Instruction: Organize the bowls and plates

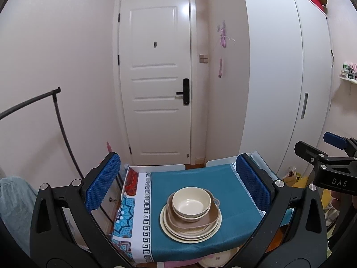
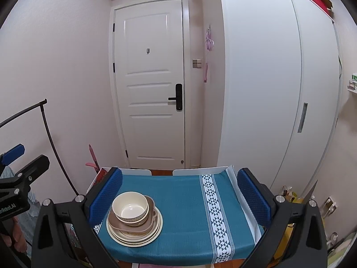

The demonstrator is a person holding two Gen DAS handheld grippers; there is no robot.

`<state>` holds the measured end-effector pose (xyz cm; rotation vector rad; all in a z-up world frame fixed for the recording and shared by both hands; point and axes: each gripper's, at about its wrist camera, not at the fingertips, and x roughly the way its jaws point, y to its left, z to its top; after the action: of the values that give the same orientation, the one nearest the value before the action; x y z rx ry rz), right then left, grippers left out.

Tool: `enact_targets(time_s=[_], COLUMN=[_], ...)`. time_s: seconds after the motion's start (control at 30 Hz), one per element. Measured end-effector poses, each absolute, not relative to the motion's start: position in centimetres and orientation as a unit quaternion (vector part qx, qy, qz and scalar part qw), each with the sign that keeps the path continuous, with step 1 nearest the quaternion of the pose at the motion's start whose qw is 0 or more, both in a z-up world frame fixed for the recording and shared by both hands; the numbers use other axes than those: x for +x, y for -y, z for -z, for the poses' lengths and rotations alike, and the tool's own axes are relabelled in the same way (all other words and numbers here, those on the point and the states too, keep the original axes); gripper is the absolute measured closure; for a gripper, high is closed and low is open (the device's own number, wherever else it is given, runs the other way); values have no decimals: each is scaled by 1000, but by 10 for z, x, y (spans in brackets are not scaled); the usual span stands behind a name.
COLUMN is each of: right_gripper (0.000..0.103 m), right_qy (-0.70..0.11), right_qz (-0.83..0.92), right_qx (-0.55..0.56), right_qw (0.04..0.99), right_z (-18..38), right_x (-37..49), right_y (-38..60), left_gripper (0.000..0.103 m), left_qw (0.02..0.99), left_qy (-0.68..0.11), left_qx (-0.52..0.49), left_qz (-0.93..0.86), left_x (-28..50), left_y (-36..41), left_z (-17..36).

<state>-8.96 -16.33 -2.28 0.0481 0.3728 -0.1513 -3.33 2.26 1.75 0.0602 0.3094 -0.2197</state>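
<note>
One stack of dishes stands on the teal tablecloth (image 1: 229,214). A cream bowl (image 1: 191,203) sits on top, in a brown bowl, on a brown square plate (image 1: 176,220), on cream round plates (image 1: 173,232). The stack shows in the right wrist view too, bowl (image 2: 130,207) over plates (image 2: 138,239), at the cloth's (image 2: 185,218) left side. My left gripper (image 1: 178,183) is open and empty, held above and behind the stack. My right gripper (image 2: 178,192) is open and empty, to the right of the stack. Each gripper's side shows at the edge of the other's view.
The small table stands before a white door (image 1: 156,78). A tall white wardrobe (image 1: 279,78) is on the right, a black clothes rail (image 1: 60,120) on the left. Bags and clutter lie on the floor at the right (image 2: 290,196). A pale dish (image 1: 216,260) shows under the table.
</note>
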Motion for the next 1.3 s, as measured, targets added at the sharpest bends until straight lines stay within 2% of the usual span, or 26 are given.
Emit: enact_targets(time_s=[1.3], right_gripper=[1], right_qy=[-175], right_qz=[82], right_qx=[29], right_qw=[981], right_z=[18], right_x=[-79], right_y=[164], left_gripper=[0], left_qw=[985], left_qy=[-132], left_qx=[47], left_qz=[105], left_x=[-21], left_y=[-36], left_z=[-18])
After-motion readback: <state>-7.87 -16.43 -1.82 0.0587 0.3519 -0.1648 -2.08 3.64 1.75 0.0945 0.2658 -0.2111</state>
